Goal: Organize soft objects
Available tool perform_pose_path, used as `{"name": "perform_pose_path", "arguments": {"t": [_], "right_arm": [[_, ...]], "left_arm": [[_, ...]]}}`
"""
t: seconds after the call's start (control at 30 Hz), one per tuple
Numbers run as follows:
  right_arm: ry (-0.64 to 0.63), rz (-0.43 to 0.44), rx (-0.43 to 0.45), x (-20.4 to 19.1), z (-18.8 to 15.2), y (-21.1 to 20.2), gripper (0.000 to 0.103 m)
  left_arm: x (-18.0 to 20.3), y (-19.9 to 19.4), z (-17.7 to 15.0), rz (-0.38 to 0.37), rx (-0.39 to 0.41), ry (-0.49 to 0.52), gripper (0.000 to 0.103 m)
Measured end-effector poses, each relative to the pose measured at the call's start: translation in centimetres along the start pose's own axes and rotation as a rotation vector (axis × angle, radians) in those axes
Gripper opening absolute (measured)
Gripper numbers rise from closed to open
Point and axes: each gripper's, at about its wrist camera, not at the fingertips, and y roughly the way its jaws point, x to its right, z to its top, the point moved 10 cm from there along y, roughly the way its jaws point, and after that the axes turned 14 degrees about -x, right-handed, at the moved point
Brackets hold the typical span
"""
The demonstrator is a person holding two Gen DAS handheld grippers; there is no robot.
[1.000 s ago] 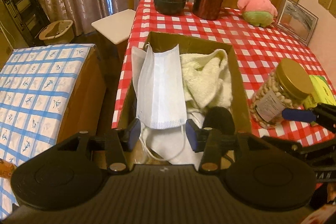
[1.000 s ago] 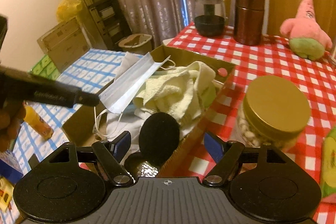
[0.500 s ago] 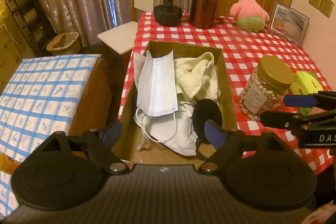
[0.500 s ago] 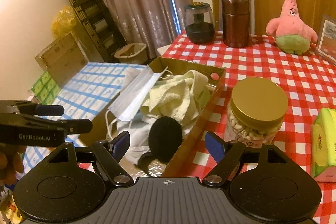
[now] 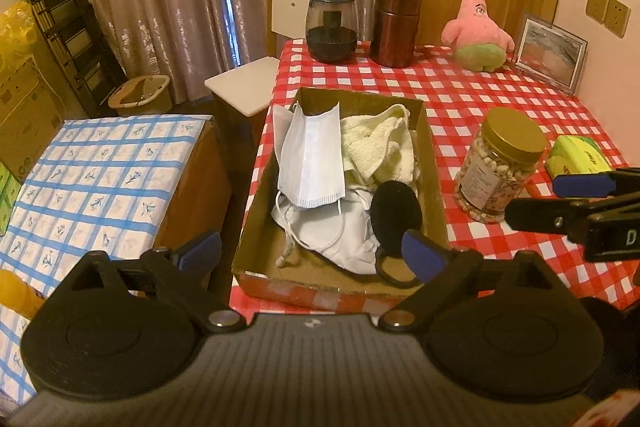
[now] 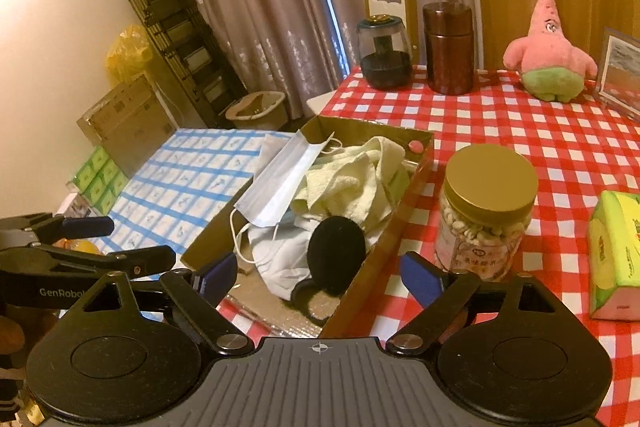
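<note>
A cardboard box (image 5: 336, 291) (image 6: 384, 239) on the red checked table holds a blue face mask (image 5: 312, 159) (image 6: 280, 183), a pale yellow towel (image 5: 376, 147) (image 6: 352, 183), a white cloth (image 5: 332, 231) (image 6: 276, 255) and a black earmuff (image 5: 394, 213) (image 6: 336, 239). My left gripper (image 5: 312, 253) hangs above the box's near end, its jaws opening with nothing between them. Beside the box's near right corner, my right gripper (image 6: 318, 273) is also opening its jaws and holds nothing. A pink star plush (image 5: 478, 27) (image 6: 550, 55) sits at the table's far side.
A gold-lidded jar of nuts (image 5: 500, 167) (image 6: 486, 211) and a green tissue pack (image 5: 576, 157) (image 6: 616, 255) stand right of the box. A dark glass jar (image 5: 331, 27), a brown canister (image 5: 396, 23) and a picture frame (image 5: 550, 53) line the back. A blue-checked cabinet (image 5: 100, 179) stands left of the table.
Both grippers have drawn back and risen from the box. The left jaws have spread wide from beside the mask's lower edge; the right jaws have widened a little. The mask lies in the box.
</note>
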Motion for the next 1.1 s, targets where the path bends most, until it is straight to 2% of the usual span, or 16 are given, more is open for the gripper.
{"name": "perform_pose_path", "arguments": {"t": [0.47,0.77,1.1], "right_arm": [[0.046,-0.005,-0.005,0.5,-3.3,-2.6,0.092],[0.075,0.003,-0.005,0.5,-5.8,-4.3,0.092],[0.081,0.020,-0.011,-0.2,-8.6,-6.6,0.092]], "left_arm": [[0.4,-1.8,-3.6,-0.005,-0.008,-0.055,0.099],[2.0,-2.9,-5.5,-0.036,0.007,-0.109,0.099],[3.4,-5.2,-8.8,-0.021,0.000,-0.163,0.099]]}}
